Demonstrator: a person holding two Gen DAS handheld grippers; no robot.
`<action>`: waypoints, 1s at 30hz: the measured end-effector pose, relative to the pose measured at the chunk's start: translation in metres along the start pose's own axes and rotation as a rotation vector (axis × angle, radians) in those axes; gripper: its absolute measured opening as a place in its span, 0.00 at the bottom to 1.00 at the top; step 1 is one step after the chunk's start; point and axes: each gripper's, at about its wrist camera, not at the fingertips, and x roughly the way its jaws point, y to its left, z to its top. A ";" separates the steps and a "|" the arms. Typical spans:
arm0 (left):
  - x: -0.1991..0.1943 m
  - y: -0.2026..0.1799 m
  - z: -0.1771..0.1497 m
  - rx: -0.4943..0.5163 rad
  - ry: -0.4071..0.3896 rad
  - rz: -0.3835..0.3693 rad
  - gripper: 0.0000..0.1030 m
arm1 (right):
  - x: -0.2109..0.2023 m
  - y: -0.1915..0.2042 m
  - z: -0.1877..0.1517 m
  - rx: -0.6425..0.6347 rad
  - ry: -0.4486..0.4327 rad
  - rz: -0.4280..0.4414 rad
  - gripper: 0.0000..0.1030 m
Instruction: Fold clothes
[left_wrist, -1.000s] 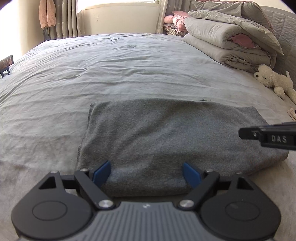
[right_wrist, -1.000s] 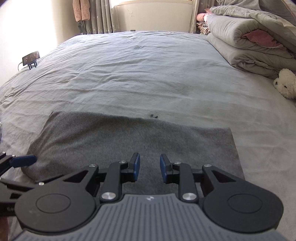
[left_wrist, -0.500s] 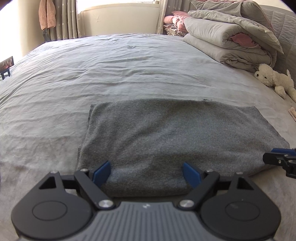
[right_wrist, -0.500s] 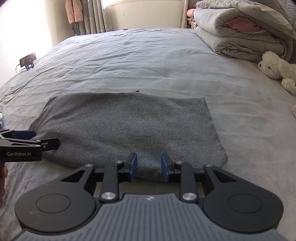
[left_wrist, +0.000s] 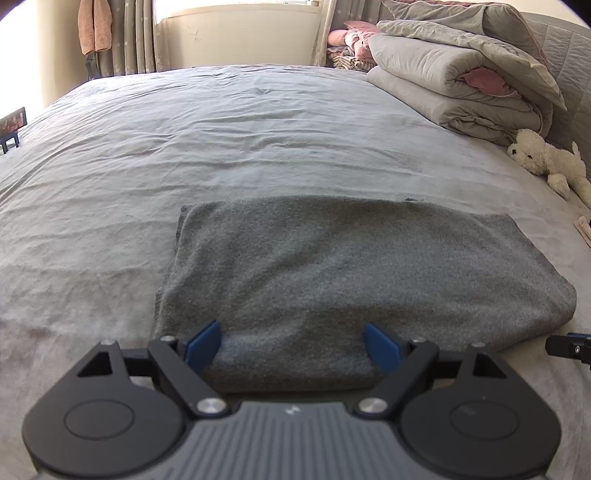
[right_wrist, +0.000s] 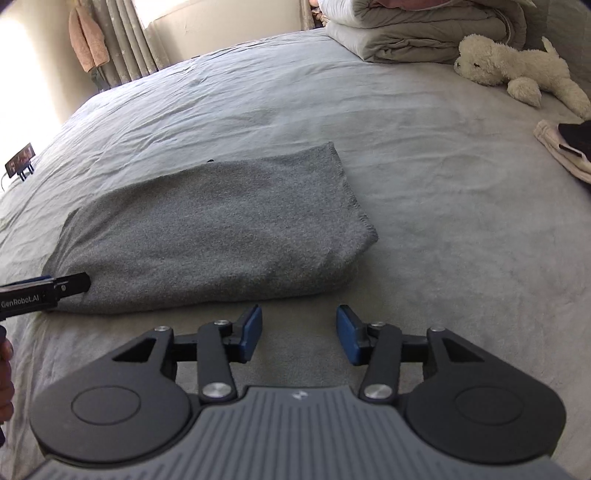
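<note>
Where the grey bedsheet (left_wrist: 258, 147) lies flat and faintly creased, a folded dark grey garment (left_wrist: 351, 266) rests near the front edge of the bed, a broad rectangle with its folded edge facing the cameras. The left gripper (left_wrist: 293, 343) sits low at that near edge with its jaws spread wide, one blue pad (left_wrist: 203, 345) on either side of the garment's front fold; whether the pads actually touch the cloth is hard to tell from this angle. The right gripper (right_wrist: 299, 334) hovers over bare sheet just in front of the garment's right-hand corner, its jaws also apart and holding nothing. In the right wrist view the left gripper's finger pokes in from the left edge against the garment's near left corner, with part of a hand (right_wrist: 5, 376) at the frame's border. A folded duvet (left_wrist: 454, 74) is piled at the far right of the bed, a cream plush toy (right_wrist: 517, 66) lies in front of it, and a small stack of pale and dark cloth (right_wrist: 565, 147) sits at the right margin. Curtains (left_wrist: 136, 33) hang by the window beyond.
</note>
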 end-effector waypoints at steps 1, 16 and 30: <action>0.000 0.000 0.000 -0.001 0.001 -0.001 0.84 | 0.000 -0.002 0.001 0.024 -0.010 0.012 0.55; -0.002 0.004 0.001 -0.019 0.004 -0.010 0.84 | 0.013 -0.005 0.004 0.250 -0.086 0.174 0.63; -0.002 0.003 0.001 -0.016 0.005 -0.006 0.84 | 0.016 0.000 -0.001 0.351 -0.219 0.124 0.53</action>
